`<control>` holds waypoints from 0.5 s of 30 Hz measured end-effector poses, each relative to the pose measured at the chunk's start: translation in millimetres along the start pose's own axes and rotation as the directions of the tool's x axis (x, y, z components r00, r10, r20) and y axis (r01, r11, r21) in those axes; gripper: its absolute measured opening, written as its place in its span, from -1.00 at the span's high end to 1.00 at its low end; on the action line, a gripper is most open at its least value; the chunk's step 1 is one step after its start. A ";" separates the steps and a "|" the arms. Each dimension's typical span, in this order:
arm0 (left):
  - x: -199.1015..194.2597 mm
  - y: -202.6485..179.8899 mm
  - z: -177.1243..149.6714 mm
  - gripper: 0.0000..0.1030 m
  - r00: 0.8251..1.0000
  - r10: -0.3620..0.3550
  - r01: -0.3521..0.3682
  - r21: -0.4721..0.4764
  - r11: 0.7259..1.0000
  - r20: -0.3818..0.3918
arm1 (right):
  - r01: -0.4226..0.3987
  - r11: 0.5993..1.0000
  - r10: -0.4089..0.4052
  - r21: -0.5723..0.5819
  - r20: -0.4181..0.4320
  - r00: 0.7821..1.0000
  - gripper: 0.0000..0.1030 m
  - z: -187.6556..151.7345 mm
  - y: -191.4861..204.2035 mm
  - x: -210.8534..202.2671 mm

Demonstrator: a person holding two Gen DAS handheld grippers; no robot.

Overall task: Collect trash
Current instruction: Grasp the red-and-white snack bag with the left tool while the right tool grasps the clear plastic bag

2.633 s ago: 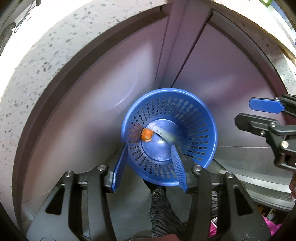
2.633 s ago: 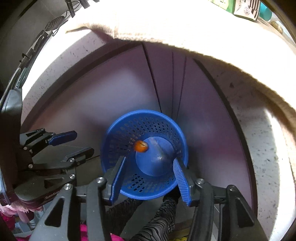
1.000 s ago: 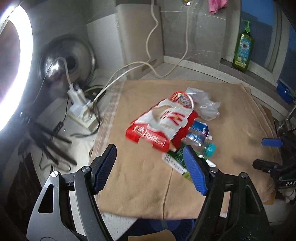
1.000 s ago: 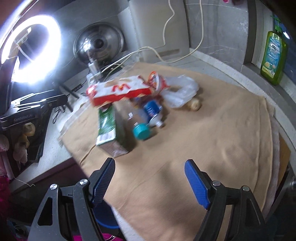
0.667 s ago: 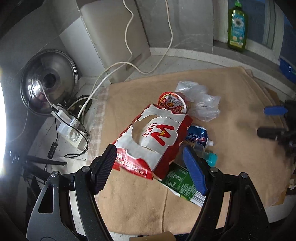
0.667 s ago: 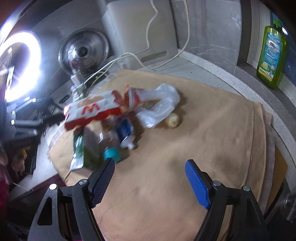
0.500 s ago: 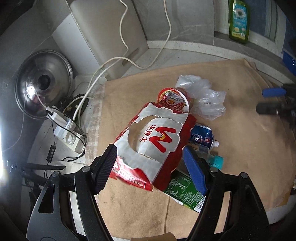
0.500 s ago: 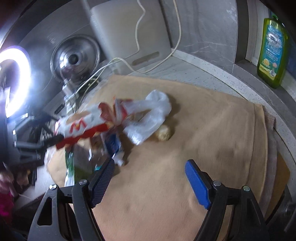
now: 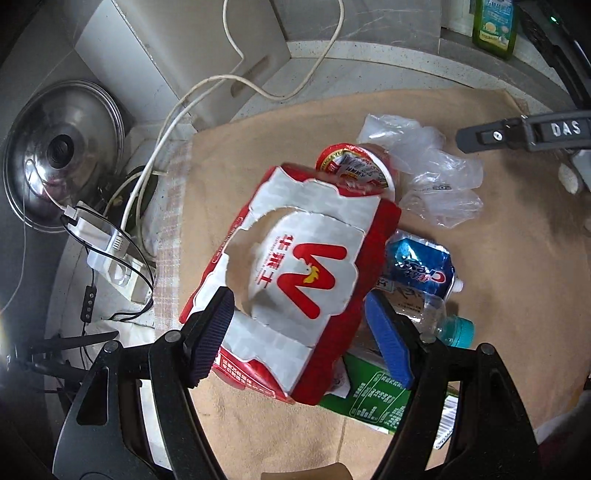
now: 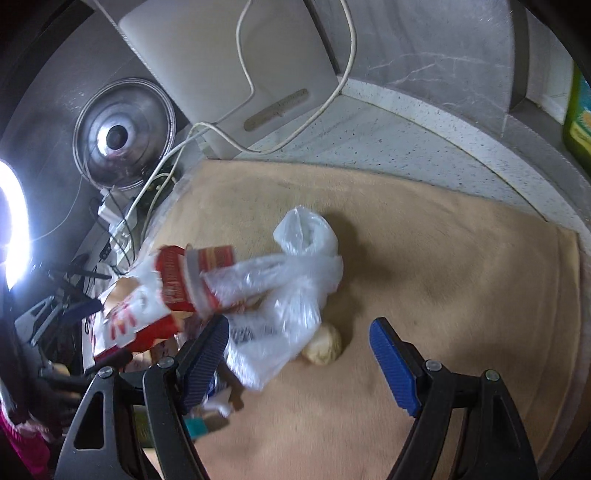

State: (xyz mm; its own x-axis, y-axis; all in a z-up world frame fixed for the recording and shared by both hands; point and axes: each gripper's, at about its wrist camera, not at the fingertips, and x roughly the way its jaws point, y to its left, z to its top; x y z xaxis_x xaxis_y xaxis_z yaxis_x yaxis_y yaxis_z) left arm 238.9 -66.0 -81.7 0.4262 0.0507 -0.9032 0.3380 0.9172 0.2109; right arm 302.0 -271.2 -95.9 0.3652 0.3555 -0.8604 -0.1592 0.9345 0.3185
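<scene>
Since 2.6 s ago both cams have swung up from the blue basket under the counter to the countertop; over the last 0.5 s the left gripper [image 9: 299,332] has closed in on the trash pile and the right gripper [image 10: 299,350] has come nearer the bag.

Largest first: 1 tan cloth [image 9: 517,266] covers the counter and all trash lies on it in one heap. 1 red-and-white torn carton [image 9: 295,273] w/ a big "M" sits on top of the pile, tilted. 1 clear plastic bag [image 10: 295,280], crumpled, just beside it. 1 green carton [image 9: 373,398] lies flat, partly under the red one. 1 plastic bottle w/ teal cap [image 9: 454,328], mostly hidden. 1 red cup [image 9: 354,166] on its side, touching the bag. 1 blue toothpaste tube [image 9: 421,266] betw. carton and bottle. 1 small pale lump [image 10: 323,345] beside the bag; can't tell what it is.

Left gripper: jaws wide apart, one either side of the red carton's near end, holding nothing; whether pads touch it can't be told. Right gripper: jaws wide apart, holding nothing, the lump and the bag's edge betw. them; its left finger [image 10: 205,358] overlaps the bag in view.

Around: 1 steel pot lid [image 9: 59,155] propped at back left, 1 white power strip [image 9: 114,266] w/ cables, 1 green soap bottle [image 9: 495,26] far back, ring light [image 10: 11,221] at left.
</scene>
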 end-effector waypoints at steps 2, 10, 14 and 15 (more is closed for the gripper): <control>4.5 -0.8 0.5 -0.48 1.000 0.003 -0.002 0.010 1.000 -0.012 | -0.008 1.000 0.008 0.007 -0.009 1.000 -0.57 5.3 -1.5 7.9; 11.5 1.5 4.0 -0.09 1.000 -0.006 0.006 0.002 1.000 -0.007 | -0.024 0.999 0.026 0.044 -0.052 0.998 -0.57 23.0 -5.8 45.9; 8.6 -0.2 5.4 0.02 1.000 0.004 -0.004 0.017 1.000 0.016 | -0.034 0.997 0.039 0.071 -0.069 0.997 -0.56 26.3 -10.2 60.8; 8.3 -0.4 5.8 0.05 1.000 0.005 -0.006 0.019 1.000 0.019 | -0.042 0.996 0.048 0.077 -0.073 0.996 -0.52 27.0 -10.8 64.8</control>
State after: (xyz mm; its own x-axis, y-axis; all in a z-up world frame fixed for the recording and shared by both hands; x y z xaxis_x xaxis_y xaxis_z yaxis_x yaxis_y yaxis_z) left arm 247.2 -68.3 -87.0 0.4442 0.0479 -0.8947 0.3515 0.9092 0.2232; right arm 352.1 -257.7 -144.4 0.2891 0.3971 -0.8711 -0.1029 0.9175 0.3841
